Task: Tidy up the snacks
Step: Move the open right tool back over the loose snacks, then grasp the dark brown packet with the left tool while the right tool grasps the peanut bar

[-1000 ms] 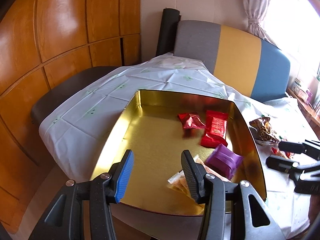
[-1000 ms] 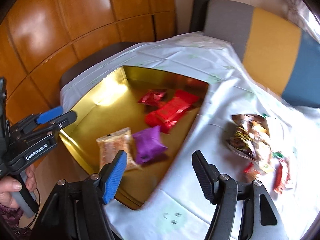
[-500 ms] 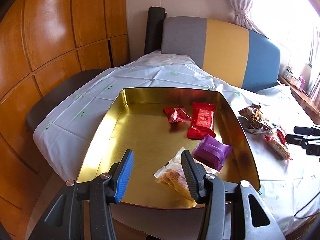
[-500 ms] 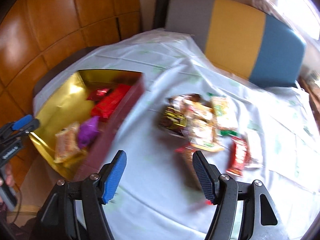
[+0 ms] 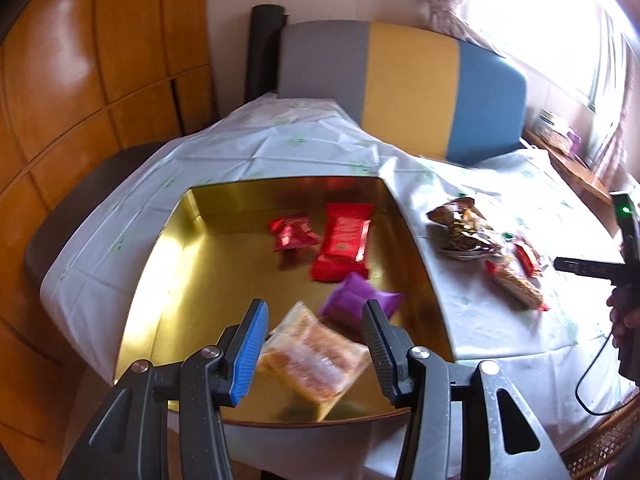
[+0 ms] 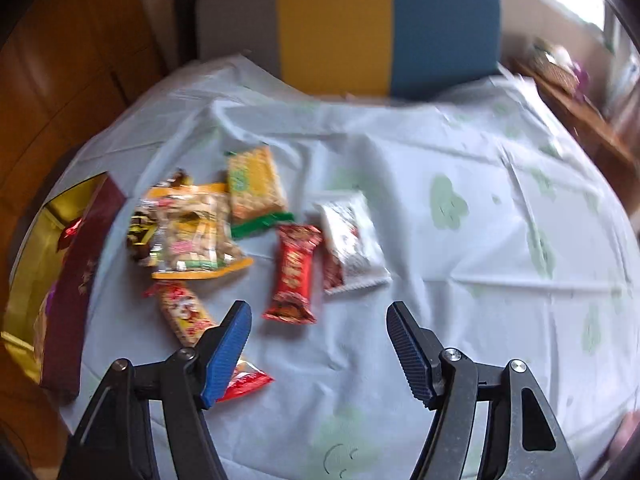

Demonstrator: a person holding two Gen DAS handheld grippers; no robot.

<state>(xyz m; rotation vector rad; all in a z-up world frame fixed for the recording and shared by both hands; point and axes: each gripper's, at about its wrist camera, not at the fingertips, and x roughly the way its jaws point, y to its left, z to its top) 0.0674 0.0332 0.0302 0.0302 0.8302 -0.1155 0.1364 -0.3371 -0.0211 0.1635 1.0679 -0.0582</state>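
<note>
A gold tin tray (image 5: 180, 280) on the white tablecloth holds two red packets (image 5: 344, 246), a purple packet (image 5: 360, 304) and a clear biscuit packet (image 5: 316, 360). My left gripper (image 5: 316, 344) hovers open over the biscuit packet with nothing pressed between its fingers. Loose snacks lie right of the tin: a red bar (image 6: 294, 272), a white packet (image 6: 352, 240), a green-edged cracker pack (image 6: 256, 188), a clear orange-rimmed bag (image 6: 196, 236) and a small red-yellow bar (image 6: 184, 312). My right gripper (image 6: 320, 340) stands open just in front of the red bar, holding nothing.
The tin's maroon outer wall (image 6: 80, 280) borders the pile on the left. A grey, yellow and blue seat back (image 5: 400, 92) rises behind the table, with wooden panels (image 5: 100, 60) at the left. A hand (image 5: 624, 320) and a cable (image 5: 592, 380) are at the right edge.
The right gripper swung from above the tin over to the loose snack pile on the cloth. The left gripper shifted a little and now frames the biscuit packet. Both stayed open.
</note>
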